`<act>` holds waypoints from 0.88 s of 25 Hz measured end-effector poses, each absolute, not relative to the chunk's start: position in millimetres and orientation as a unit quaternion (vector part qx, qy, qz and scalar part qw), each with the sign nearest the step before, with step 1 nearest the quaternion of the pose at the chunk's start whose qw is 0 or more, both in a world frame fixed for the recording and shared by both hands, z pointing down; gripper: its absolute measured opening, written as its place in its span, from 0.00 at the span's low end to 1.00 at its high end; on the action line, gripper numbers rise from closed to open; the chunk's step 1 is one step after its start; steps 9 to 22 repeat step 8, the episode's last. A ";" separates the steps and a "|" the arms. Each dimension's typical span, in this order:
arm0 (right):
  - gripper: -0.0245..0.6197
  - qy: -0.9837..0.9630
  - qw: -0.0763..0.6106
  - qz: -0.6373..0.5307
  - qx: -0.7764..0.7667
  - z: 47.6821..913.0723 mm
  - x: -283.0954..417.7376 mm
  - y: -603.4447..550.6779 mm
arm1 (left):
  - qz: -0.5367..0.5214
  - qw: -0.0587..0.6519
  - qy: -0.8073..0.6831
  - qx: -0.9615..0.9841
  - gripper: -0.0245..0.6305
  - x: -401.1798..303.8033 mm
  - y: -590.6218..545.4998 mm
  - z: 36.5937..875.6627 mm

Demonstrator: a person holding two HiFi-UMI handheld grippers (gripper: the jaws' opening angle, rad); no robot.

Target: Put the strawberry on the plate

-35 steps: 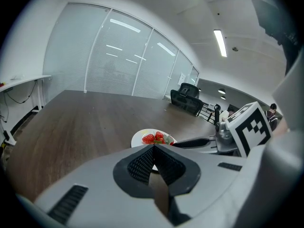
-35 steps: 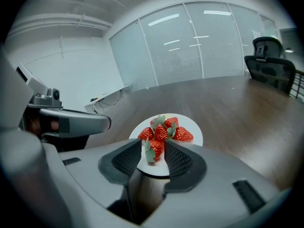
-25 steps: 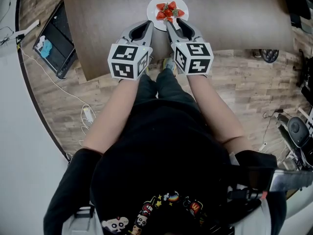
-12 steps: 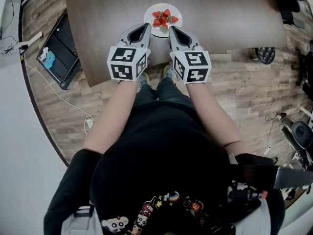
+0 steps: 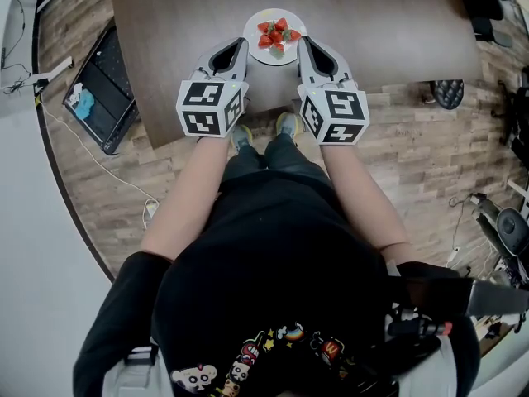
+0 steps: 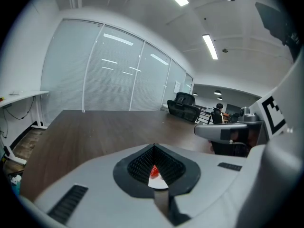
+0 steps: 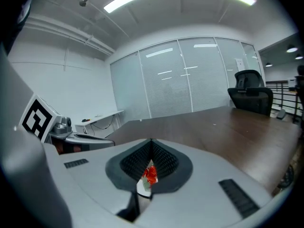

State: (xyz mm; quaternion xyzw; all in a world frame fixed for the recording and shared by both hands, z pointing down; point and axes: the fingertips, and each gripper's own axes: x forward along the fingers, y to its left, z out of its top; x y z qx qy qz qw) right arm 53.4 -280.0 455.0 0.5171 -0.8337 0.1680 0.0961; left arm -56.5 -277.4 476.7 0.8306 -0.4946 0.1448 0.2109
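Observation:
A white plate (image 5: 258,50) stands near the front edge of the brown table, with several red strawberries (image 5: 277,33) heaped on it. My left gripper (image 5: 239,43) sits just left of the plate, shut with nothing in it. At the plate's right my right gripper (image 5: 304,40) is also shut and empty. In the left gripper view, the shut left gripper (image 6: 154,147) lets a strawberry (image 6: 154,171) and the plate (image 6: 160,184) show through the gap behind its tips. The right gripper view shows the right gripper (image 7: 151,140) with strawberries (image 7: 151,174) below it in the same way.
The table (image 5: 380,23) runs far back and to both sides; its front edge lies under the marker cubes. A black flat case (image 5: 101,79) lies on the wooden floor at the left. Black office chairs (image 6: 183,107) stand at the far side.
My right gripper has drawn back from the strawberries to the plate's right side and risen. The left gripper has lifted a little. The two cubes stand further apart.

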 end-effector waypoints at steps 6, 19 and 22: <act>0.05 -0.829 0.096 0.168 0.525 454.7 58.9 -283.4 | 0.143 0.203 -0.493 0.834 0.02 -53.1 -281.5 472.0; 0.05 -0.828 0.096 0.167 0.527 453.6 59.2 -284.0 | 0.143 0.202 -0.492 0.835 0.02 -51.9 -282.7 470.4; 0.05 -0.828 0.096 0.167 0.527 453.6 59.2 -284.0 | 0.143 0.202 -0.492 0.835 0.02 -51.9 -282.7 470.4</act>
